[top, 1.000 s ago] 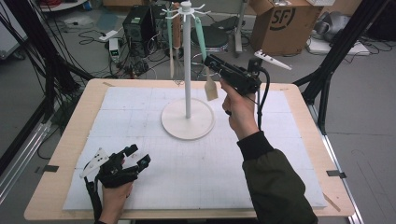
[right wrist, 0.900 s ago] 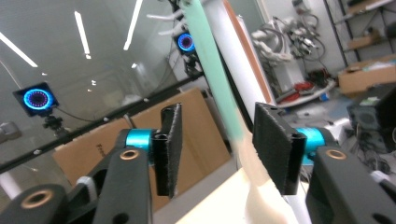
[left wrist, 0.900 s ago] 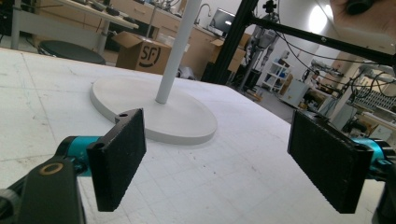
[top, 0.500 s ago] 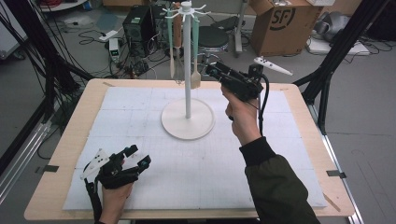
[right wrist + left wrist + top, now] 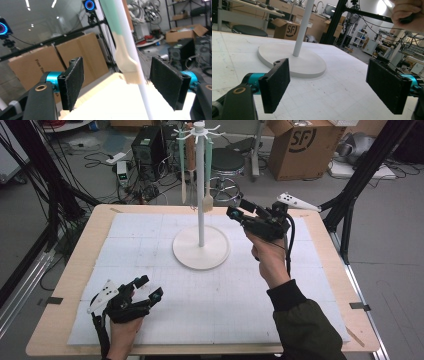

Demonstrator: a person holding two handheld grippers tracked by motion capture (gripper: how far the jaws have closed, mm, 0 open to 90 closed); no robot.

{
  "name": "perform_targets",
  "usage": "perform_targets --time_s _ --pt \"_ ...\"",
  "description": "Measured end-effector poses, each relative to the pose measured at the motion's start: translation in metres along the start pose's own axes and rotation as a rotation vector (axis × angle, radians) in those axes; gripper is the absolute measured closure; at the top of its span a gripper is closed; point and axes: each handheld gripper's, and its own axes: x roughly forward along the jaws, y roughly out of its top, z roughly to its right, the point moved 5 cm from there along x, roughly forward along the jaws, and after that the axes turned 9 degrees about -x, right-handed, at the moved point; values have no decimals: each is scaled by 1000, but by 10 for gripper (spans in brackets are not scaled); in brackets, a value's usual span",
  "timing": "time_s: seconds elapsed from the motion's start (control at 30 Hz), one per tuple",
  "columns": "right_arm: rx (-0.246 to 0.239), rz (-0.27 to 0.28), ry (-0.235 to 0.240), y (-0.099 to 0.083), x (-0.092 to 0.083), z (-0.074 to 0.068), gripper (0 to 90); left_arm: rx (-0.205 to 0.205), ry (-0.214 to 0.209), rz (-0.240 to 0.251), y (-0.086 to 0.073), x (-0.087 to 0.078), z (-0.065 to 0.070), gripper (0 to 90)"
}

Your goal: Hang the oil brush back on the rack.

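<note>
A white stand [image 5: 200, 195] with hooks at its top rises from a round base [image 5: 201, 251] on the white mat. A green-handled brush [image 5: 208, 195] hangs from a hook close by the pole. My right gripper [image 5: 239, 209] is held in the air just right of the brush. Its jaws have just been opening and now stand open, with nothing pressed between them. In the right gripper view the brush [image 5: 126, 62] and the pole [image 5: 136, 62] hang beyond the open right gripper [image 5: 117, 82]. My left gripper [image 5: 150, 287] rests open on the mat at the front left, its jaws [image 5: 329, 82] facing the base [image 5: 294, 60].
A pale spatula [image 5: 184, 180] and a brown utensil [image 5: 191, 155] hang on the stand's far side. A white tracker part [image 5: 297, 202] lies at the table's back right edge. Cardboard boxes [image 5: 305, 147], a stool and cables stand beyond the table.
The right gripper let go of the brush, which swung back and now hangs straight by the pole. The hand drew back right and lower as its jaws opened. The left gripper stayed put.
</note>
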Motion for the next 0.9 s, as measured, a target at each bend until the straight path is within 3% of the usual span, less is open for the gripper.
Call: perform_targets --time_s 0.3,0.6,0.9 --pt "-21 -70 3 -21 -16 -4 271 -3 -10 -10 0 1 1 196" --pt "-34 -98 14 -34 -29 -9 271 3 -4 -6 0 1 3 190" --pt "-76 -137 -10 -48 -51 -9 267 24 -8 -17 1 1 9 189"
